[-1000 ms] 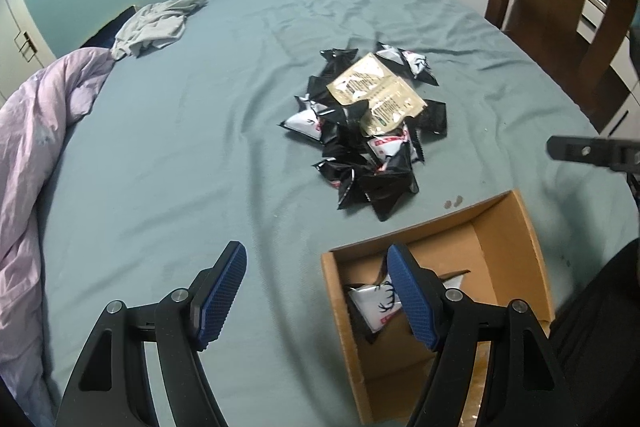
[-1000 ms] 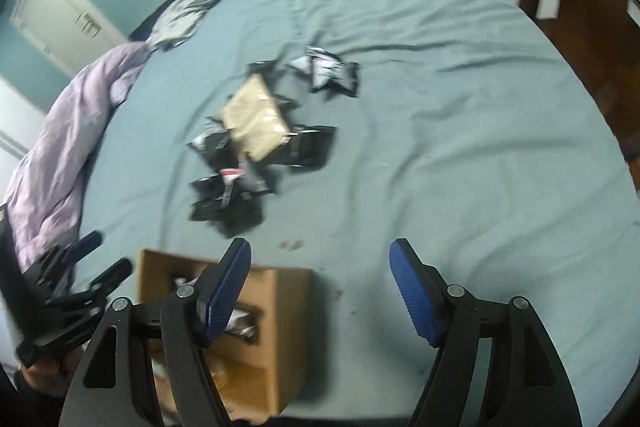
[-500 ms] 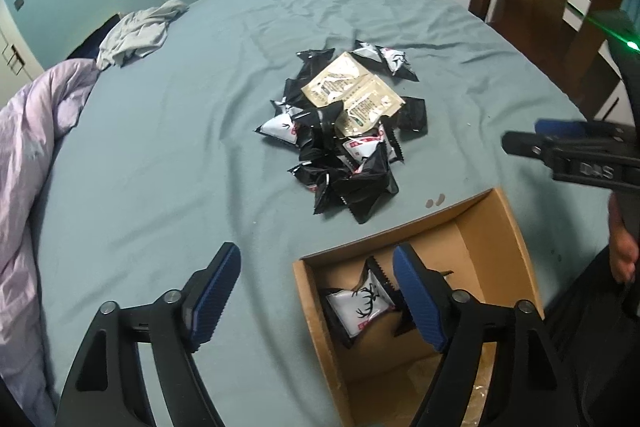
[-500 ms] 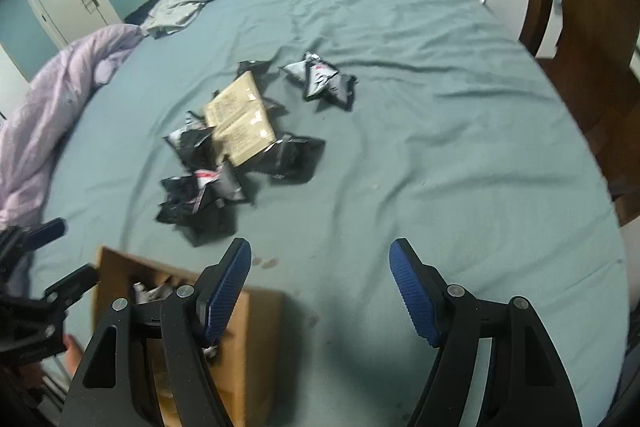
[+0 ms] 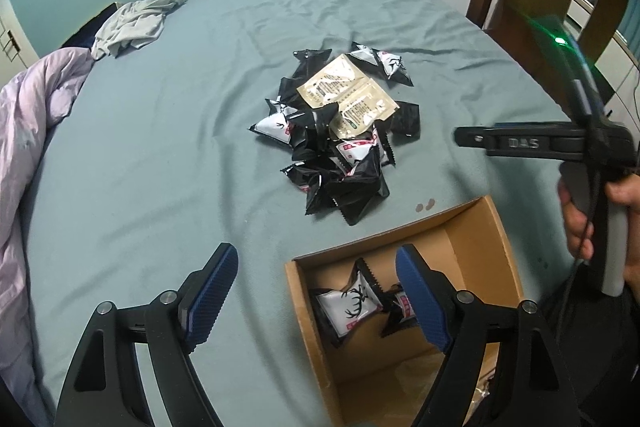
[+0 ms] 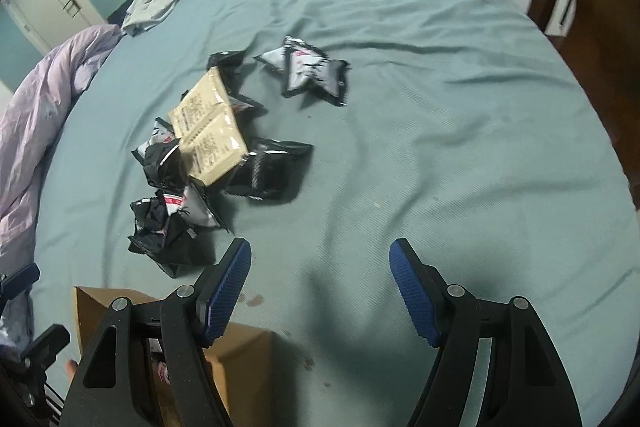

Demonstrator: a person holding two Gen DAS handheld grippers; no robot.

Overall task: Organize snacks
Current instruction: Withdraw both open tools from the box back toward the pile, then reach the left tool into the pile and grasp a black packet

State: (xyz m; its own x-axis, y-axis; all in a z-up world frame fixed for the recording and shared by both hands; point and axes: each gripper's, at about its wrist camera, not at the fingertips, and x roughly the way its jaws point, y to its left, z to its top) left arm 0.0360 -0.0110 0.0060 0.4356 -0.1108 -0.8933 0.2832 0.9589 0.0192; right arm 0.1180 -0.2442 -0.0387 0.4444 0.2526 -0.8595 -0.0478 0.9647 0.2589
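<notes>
snack packets (image 5: pixel 340 143) lie heaped at centre frame on the blue-green bedsheet (image 5: pixel 160 155). i see two more packets (image 5: pixel 352 303) inside the cardboard box (image 5: pixel 480 227) at lower right. my left gripper (image 5: pixel 316 291) has its fingers spread, empty, over the box's left wall. my right gripper (image 6: pixel 320 287) is spread, empty, above bare sheet.

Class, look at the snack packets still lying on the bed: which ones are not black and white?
The two tan packets joined side by side on top of the pile; every other packet there is black or white.
</notes>
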